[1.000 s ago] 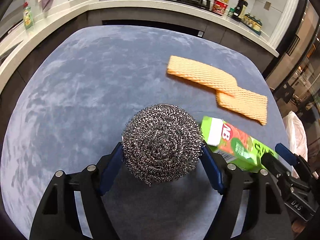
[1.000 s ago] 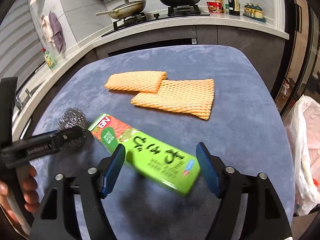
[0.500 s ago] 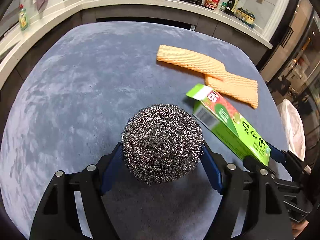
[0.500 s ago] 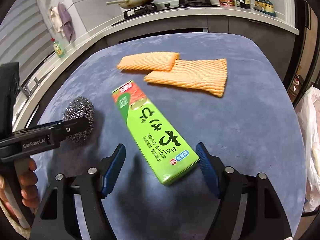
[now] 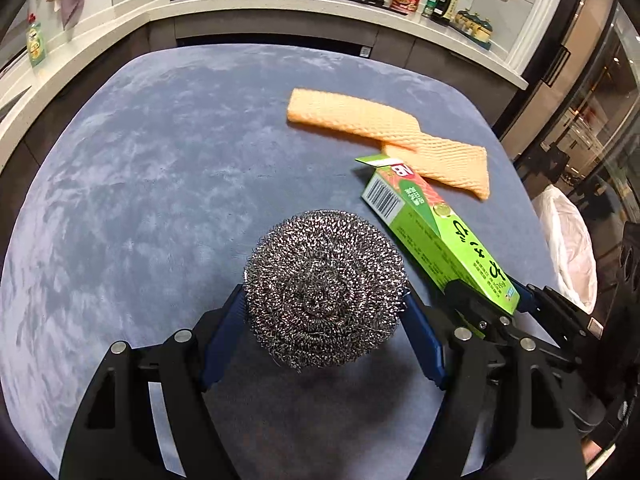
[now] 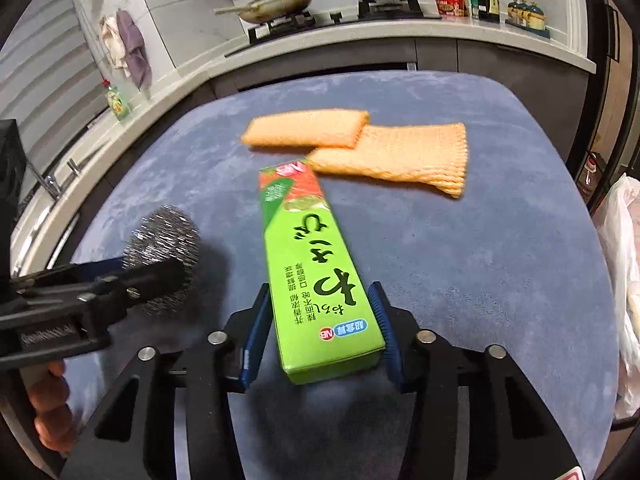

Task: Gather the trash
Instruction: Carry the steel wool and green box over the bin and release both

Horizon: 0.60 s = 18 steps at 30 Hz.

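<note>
A steel wool scourer [image 5: 324,280] sits between the blue pads of my left gripper [image 5: 322,308], which is shut on it just above the blue tablecloth [image 5: 160,160]. In the right wrist view the scourer [image 6: 164,236] shows at the left, behind the left gripper's black finger. A long green box [image 6: 308,248] lies in line with my right gripper [image 6: 320,304]. Its jaws are closing, and both pads press the sides of the box's near end, which casts a shadow on the cloth. The left wrist view shows the green box [image 5: 432,232] tilted, its near end pinched by the right gripper [image 5: 488,292].
Two orange foam nets [image 6: 304,128] [image 6: 400,156] overlap on the cloth beyond the box. A white plastic bag [image 6: 620,280] hangs off the table's right edge. A counter with a stove and pans [image 6: 280,0] runs behind. A hand [image 6: 52,420] holds the left gripper.
The right gripper's jaws have closed in from wide onto the green box, which has swung in line with the fingers. The left gripper keeps the scourer and has drifted slightly.
</note>
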Each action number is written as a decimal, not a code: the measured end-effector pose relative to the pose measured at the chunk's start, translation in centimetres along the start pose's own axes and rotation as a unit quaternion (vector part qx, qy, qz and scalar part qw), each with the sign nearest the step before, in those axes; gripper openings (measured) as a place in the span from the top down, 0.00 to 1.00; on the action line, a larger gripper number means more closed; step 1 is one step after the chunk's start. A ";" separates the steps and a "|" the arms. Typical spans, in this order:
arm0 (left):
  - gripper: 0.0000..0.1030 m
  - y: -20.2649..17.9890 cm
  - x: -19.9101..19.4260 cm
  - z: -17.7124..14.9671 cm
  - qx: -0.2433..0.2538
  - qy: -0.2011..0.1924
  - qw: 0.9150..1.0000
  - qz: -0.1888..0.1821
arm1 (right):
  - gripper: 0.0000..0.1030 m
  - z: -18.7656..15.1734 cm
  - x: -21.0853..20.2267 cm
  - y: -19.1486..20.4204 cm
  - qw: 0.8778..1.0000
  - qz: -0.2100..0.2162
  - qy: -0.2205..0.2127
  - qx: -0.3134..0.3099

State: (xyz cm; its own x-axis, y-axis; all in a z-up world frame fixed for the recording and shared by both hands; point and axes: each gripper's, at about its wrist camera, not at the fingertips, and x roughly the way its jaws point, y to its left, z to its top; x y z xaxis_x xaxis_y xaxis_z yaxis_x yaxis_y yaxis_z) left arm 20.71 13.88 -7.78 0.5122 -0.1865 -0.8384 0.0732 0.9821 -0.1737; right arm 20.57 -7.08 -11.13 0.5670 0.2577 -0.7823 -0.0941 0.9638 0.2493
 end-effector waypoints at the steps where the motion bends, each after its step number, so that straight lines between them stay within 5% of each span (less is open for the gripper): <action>1: 0.31 -0.3 -0.3 -0.1 0.003 -0.002 1.000 -0.003 | 0.63 0.1 -0.5 0.1 1.000 0.002 -0.004 0.001; 18: 0.31 -7.4 -7.4 0.3 0.062 -0.070 0.994 -0.053 | 0.63 0.8 -10.9 -1.9 0.993 -0.007 -0.115 0.039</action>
State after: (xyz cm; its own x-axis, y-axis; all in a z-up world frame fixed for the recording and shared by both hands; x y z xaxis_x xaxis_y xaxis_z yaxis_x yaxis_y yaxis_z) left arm 16.67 8.02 -0.16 0.6100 -0.2920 -0.7366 0.2344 0.9545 -0.1843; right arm 15.20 -11.80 -2.58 0.7400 0.2136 -0.6378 -0.0269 0.9569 0.2893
